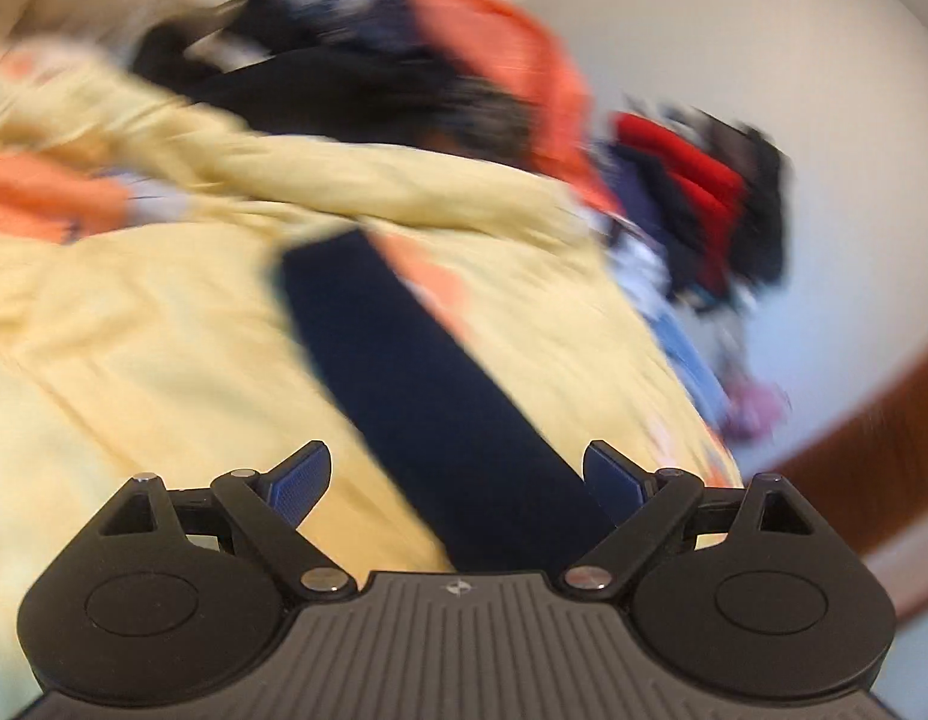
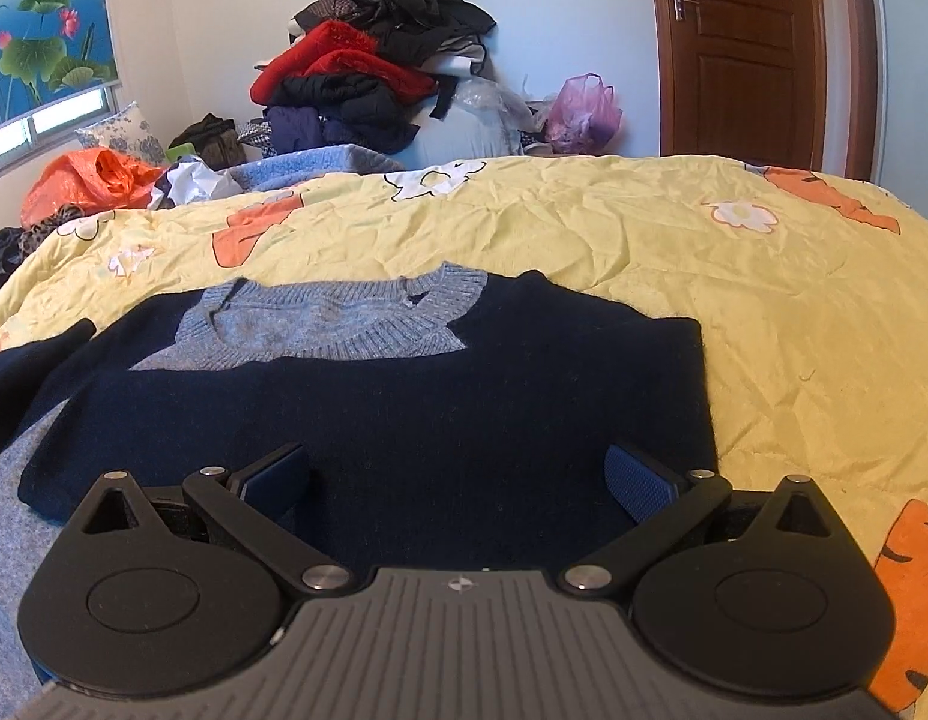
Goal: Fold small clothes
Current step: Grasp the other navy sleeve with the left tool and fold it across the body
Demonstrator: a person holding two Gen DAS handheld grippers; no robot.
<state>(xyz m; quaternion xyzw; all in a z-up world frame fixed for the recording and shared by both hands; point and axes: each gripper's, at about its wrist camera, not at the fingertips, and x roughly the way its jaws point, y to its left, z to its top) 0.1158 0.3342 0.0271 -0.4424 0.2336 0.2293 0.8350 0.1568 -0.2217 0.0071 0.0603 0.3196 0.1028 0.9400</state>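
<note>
A small navy sweater (image 2: 404, 408) with a light blue knit collar (image 2: 338, 324) lies flat on the yellow bedspread (image 2: 644, 276), its right side folded in to a straight edge. My right gripper (image 2: 458, 483) hovers open just above the sweater's lower part, nothing between its pads. The left wrist view is blurred and tilted. There my left gripper (image 1: 458, 480) stands open over a long navy sleeve (image 1: 428, 372) that runs across the bedspread (image 1: 134, 348); the pads are apart from it.
A heap of red and black clothes (image 2: 368, 60) rises behind the bed, with a purple plastic bag (image 2: 584, 114) to its right. An orange bag (image 2: 98, 180) lies at the far left. A brown door (image 2: 746, 48) stands at the back right.
</note>
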